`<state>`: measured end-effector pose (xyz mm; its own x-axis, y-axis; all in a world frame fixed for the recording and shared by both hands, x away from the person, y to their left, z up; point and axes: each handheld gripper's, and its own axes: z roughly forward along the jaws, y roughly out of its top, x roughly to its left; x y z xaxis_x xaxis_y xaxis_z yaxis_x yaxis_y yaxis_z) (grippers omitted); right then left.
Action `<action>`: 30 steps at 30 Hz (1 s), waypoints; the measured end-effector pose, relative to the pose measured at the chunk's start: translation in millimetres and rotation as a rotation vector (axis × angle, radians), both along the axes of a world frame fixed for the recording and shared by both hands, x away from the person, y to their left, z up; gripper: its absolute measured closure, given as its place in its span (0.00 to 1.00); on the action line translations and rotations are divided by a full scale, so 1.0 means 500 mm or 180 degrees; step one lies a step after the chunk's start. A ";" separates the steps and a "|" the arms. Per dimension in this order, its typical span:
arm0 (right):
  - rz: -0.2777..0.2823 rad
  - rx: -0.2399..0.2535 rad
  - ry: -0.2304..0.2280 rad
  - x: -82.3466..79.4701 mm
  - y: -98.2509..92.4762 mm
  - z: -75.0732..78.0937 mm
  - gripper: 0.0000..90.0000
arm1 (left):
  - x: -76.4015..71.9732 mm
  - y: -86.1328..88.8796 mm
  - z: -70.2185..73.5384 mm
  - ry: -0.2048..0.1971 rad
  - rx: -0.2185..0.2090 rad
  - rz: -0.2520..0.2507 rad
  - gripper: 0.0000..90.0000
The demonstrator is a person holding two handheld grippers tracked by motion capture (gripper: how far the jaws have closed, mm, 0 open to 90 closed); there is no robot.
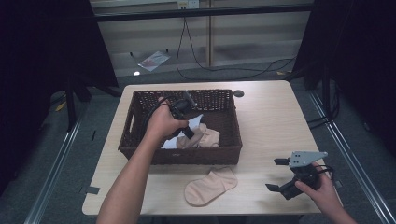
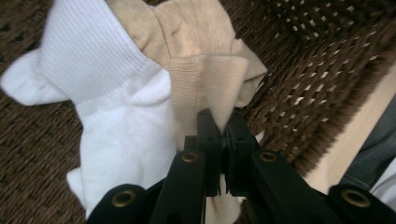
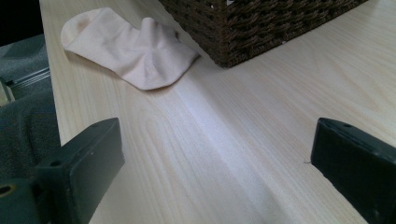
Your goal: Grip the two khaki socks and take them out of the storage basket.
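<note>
A brown wicker basket (image 1: 180, 156) stands on the light wooden table (image 1: 271, 121). Inside it lie a white sock (image 2: 116, 107) and a beige sock (image 2: 201, 42). My left gripper (image 2: 223, 123) reaches down into the basket, shut on the ribbed cuff of the beige sock (image 1: 205, 137), which hangs from the jaws. A second beige sock (image 1: 210, 185) lies flat on the table just in front of the basket. My right gripper (image 1: 273, 174) rests low at the table's front right, open, with nothing between its jaws; ahead of it are that sock (image 3: 130, 46) and the basket's corner (image 3: 252, 23).
A small dark round disc (image 1: 238, 93) sits on the table behind the basket. Bare table (image 3: 261, 102) stretches to the right of the basket. Cables (image 1: 224, 69) and a flat packet (image 1: 153, 60) lie on the floor beyond the table.
</note>
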<state>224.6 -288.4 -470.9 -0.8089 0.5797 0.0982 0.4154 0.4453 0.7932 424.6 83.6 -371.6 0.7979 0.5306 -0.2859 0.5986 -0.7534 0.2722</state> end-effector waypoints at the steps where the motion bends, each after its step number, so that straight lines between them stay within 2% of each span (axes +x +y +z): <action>1: 0.0001 -0.0001 0.0001 0.000 0.000 0.000 0.03 | 0.000 0.000 0.000 0.0000 0.0000 0.0000 0.97; 4: 0.0002 -0.0003 0.0003 0.000 0.000 0.000 0.03 | -0.003 0.007 0.027 0.0019 -0.0032 0.0016 0.97; 7: 0.0001 -0.0001 0.0001 0.000 0.000 0.000 0.03 | -0.005 0.009 0.040 0.0024 -0.0043 0.0030 0.97; 8: 0.0002 -0.0003 0.0001 0.000 0.000 0.000 0.03 | -0.006 0.011 0.053 0.0016 -0.0044 0.0004 0.97; 14: 0.0003 -0.0001 -0.0003 0.000 0.000 0.000 0.03 | -0.013 0.011 0.084 0.0011 -0.0065 -0.0016 0.97; 21: -0.0002 -0.0009 -0.0005 -0.001 0.000 0.001 0.03 | -0.022 0.013 0.112 0.0088 -0.0107 -0.0075 0.97; 25: -0.0001 0.0012 0.0002 -0.001 0.000 0.000 0.03 | -0.028 0.014 0.132 0.0081 -0.0112 -0.0098 0.97; 30: -0.0002 0.0004 0.0006 -0.001 0.000 0.000 0.03 | -0.045 0.015 0.161 0.0089 -0.0132 -0.0164 0.97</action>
